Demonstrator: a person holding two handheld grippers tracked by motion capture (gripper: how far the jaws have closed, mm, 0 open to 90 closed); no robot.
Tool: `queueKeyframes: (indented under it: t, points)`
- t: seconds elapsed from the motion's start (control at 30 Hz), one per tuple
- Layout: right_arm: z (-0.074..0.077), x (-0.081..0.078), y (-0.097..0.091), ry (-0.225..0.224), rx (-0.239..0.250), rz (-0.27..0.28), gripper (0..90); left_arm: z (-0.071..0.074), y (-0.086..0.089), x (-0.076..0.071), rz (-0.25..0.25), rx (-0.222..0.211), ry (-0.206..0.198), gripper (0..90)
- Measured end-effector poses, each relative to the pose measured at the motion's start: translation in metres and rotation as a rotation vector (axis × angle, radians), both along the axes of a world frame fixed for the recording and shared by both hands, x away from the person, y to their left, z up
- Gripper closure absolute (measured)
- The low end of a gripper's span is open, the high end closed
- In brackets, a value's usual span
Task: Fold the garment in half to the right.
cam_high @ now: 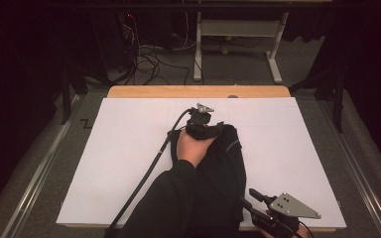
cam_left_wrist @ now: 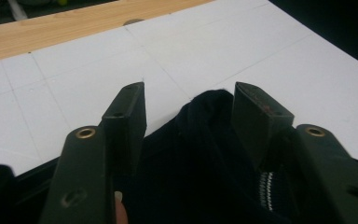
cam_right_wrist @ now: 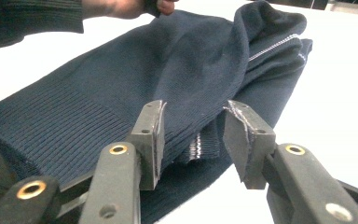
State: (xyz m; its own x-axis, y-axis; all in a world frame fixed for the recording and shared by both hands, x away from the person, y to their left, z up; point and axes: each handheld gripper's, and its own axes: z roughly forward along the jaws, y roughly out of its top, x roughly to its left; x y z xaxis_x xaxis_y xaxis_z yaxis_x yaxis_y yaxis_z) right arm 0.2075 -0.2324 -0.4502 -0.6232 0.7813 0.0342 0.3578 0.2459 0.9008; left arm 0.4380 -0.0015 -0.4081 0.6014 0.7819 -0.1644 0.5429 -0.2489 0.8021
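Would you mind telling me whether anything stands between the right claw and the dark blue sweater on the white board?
Nothing visible does. The right claw stands open right at the ribbed hem of the dark blue sweater, with a striped edge just beyond its jaws and only bare white board beside it.

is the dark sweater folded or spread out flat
Folded: the sweater lies doubled over itself in layers, a bunched narrow bundle on the white board.
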Motion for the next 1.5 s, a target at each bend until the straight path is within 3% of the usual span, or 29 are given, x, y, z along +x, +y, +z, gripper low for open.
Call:
queueKeyframes:
  t: [0.13, 0.27, 0.33, 0.5, 0.67, 0.93, 1.17, 1.4, 1.5]
  points:
    - [0.001, 0.0, 0.0, -0.001, 0.001, -0.003, 58.0, 0.002, 0.002, -0.005, -0.031, -0.016, -0.015, 37.1]
    - [0.0, 0.001, 0.0, -0.002, 0.001, 0.0, 57.7, 0.0, 0.011, -0.012, -0.071, -0.084, 0.005, 32.4]
    - [0.0, 0.002, -0.001, -0.004, -0.001, -0.001, 57.4, -0.001, 0.017, -0.018, -0.079, -0.081, -0.016, 32.3]
    - [0.0, 0.003, -0.001, -0.002, -0.002, -0.007, 57.0, -0.008, 0.039, -0.028, -0.067, -0.089, -0.017, 27.0]
    - [-0.001, 0.005, -0.001, -0.002, -0.007, -0.015, 56.6, -0.016, 0.065, -0.038, -0.074, -0.078, -0.007, 21.9]
    - [-0.005, 0.009, -0.002, -0.001, -0.014, -0.034, 56.6, -0.034, 0.114, -0.054, -0.068, -0.105, 0.008, 16.0]
    - [-0.007, 0.013, -0.003, 0.01, -0.021, -0.055, 56.6, -0.049, 0.16, -0.071, -0.032, -0.108, 0.017, 12.3]
    - [-0.011, 0.017, -0.005, 0.02, -0.025, -0.074, 56.5, -0.059, 0.197, -0.094, 0.001, -0.06, 0.024, 4.7]
    - [-0.012, 0.018, -0.007, 0.021, -0.027, -0.083, 55.8, -0.063, 0.214, -0.107, 0.022, -0.077, 0.019, 0.3]
